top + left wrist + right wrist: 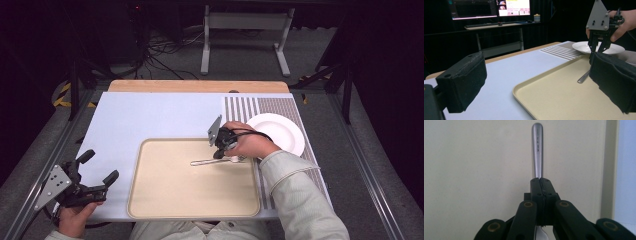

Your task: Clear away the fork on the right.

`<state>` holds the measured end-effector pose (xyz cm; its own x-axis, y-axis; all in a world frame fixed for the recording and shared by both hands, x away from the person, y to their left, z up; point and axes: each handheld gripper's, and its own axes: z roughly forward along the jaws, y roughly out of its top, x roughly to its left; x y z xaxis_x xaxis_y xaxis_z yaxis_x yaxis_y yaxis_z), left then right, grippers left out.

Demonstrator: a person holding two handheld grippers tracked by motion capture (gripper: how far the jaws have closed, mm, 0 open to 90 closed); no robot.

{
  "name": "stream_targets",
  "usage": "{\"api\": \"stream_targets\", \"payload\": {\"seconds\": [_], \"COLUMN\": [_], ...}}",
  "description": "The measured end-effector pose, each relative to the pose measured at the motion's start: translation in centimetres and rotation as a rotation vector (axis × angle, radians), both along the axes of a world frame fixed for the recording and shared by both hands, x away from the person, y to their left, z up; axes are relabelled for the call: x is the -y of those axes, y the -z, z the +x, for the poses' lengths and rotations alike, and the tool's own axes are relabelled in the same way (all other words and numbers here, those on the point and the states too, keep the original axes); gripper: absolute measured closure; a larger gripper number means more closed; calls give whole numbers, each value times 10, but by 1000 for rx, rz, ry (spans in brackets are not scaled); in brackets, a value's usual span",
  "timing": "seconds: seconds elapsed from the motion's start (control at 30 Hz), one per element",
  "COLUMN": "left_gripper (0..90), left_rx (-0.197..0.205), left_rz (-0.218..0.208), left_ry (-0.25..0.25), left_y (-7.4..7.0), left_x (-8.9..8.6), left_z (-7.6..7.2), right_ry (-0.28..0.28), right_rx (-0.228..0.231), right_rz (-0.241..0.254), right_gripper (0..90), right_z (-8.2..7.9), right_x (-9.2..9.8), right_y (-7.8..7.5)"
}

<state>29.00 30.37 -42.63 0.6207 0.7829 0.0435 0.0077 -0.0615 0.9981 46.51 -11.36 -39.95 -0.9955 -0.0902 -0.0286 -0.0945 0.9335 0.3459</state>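
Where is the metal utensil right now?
In the high view the metal utensil lies on the beige tray, toward its right edge, clamped in the right gripper, left of the white plate.

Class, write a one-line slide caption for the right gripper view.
Right claw shut on a metal utensil lying on the beige tray.

The right gripper [540, 182] has its jaws clamped together over a metal utensil [537, 150], whose handle runs straight ahead across the beige tray [474, 170]
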Motion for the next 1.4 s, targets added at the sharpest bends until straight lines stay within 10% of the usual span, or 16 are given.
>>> {"api": "stream_targets", "payload": {"seconds": [0.77,1.4], "left_gripper": [21,21], "left_rx": [0,-2], "left_rz": [-4,-2], "left_ry": [0,2], "left_y": [0,0], "left_x": [0,0], "left_z": [0,0], "right_ry": [154,198], "right_rx": [-24,-64], "right_rz": [105,91], "right_gripper": [900,900], "right_z": [9,10], "right_x": [-26,-28], "right_y": [13,29]}}
